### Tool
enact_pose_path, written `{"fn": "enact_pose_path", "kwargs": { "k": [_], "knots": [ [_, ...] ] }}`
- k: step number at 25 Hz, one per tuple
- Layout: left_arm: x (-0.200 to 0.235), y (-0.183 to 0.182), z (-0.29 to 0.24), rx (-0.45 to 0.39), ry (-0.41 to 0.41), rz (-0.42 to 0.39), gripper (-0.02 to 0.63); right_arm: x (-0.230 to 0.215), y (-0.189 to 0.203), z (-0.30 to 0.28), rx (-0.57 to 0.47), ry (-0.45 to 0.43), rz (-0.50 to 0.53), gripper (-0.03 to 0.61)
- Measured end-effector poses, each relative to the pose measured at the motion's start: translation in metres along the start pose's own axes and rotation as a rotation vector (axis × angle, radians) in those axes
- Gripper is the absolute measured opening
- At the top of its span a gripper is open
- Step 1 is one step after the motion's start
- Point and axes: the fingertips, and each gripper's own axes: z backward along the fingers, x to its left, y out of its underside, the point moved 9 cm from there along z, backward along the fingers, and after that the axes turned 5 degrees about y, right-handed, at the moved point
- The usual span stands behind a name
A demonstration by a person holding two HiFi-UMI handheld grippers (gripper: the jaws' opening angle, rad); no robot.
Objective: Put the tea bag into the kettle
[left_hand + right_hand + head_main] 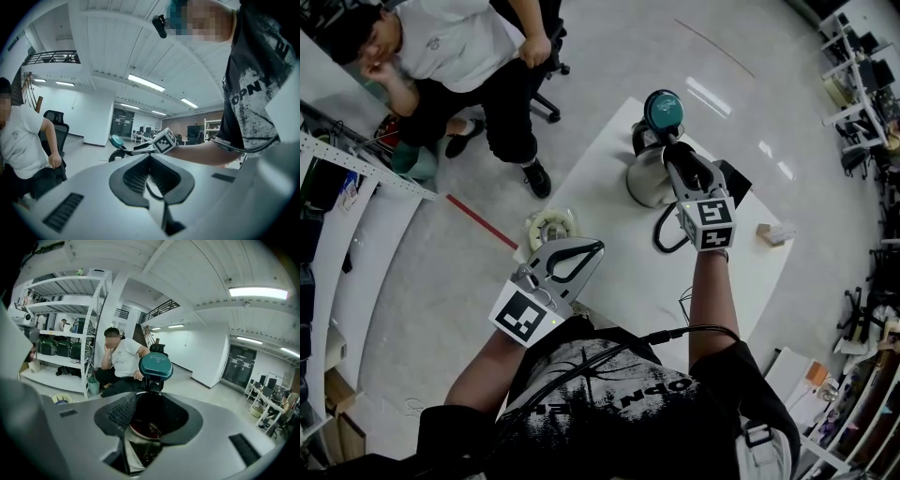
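Observation:
A pale kettle stands on the white table, its teal lid tipped up and open. My right gripper hangs just above the kettle's mouth and points down into it. Its jaws stand apart, with nothing pressed between the pads. Through the gap I see the reddish-brown inside of the kettle, but I cannot make out the tea bag clearly. The teal lid rises just beyond the jaws. My left gripper is held off the table's near-left edge, its fingertips together and empty.
A round clear tub sits at the table's left corner, and a small tan block at its right edge. A black cable loops beside the kettle. A person sits on an office chair beyond the table. Shelving lines the left.

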Motion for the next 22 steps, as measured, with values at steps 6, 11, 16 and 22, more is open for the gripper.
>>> {"fn": "enact_pose_path", "kwargs": {
  "k": [6,11,16,22],
  "knots": [
    [-0.003,-0.002,0.0,-0.004,-0.002,-0.001,0.011,0.001,-0.001,0.005,-0.007,0.001,0.004,0.167],
    [-0.005,-0.003,-0.002,-0.009,-0.001,-0.006,0.011,-0.001,-0.003,0.015,-0.037,0.018,0.024,0.167],
    [-0.012,-0.006,-0.004,-0.019,0.005,-0.008,0.011,0.0,-0.006,0.033,-0.08,0.029,0.046,0.167],
    [-0.024,-0.009,-0.01,-0.022,0.025,-0.023,0.011,0.002,-0.006,0.061,-0.12,0.025,0.046,0.084]
  ]
}}
